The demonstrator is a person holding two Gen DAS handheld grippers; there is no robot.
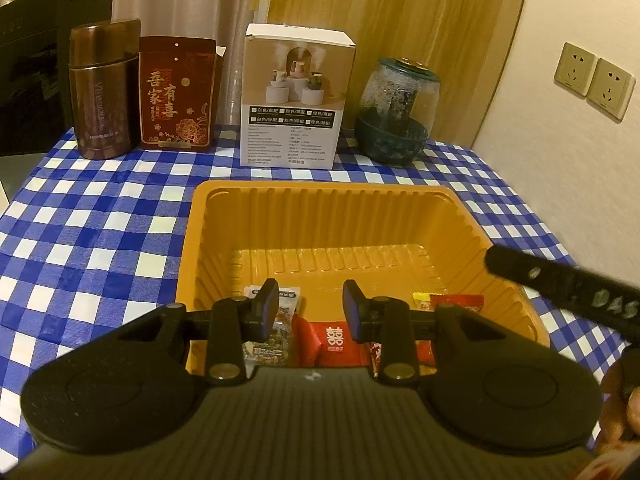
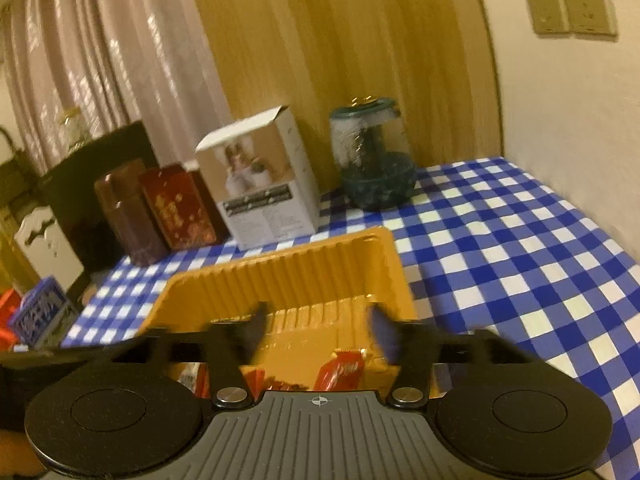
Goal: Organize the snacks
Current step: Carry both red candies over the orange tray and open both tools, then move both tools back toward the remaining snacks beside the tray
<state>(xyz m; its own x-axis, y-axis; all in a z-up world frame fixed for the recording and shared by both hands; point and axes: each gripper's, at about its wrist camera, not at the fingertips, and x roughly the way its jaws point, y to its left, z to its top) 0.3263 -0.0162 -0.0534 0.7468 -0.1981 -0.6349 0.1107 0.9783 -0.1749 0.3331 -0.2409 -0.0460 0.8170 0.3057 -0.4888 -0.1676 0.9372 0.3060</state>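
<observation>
Jaws apart on both: right gripper [image 2: 318,330] empty above the orange tray [image 2: 288,276], left gripper [image 1: 311,308] gripping nothing over red snack packets [image 1: 334,340] inside, white box [image 1: 294,100] standing behind on the checked surface [image 1: 100,232].

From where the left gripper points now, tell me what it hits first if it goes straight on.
Most likely the snack packets lying at the near end of the orange tray, just past the left gripper. Its open jaws hold nothing. Depth is hard to judge through the fisheye, so it might reach the tray floor beyond them.
</observation>
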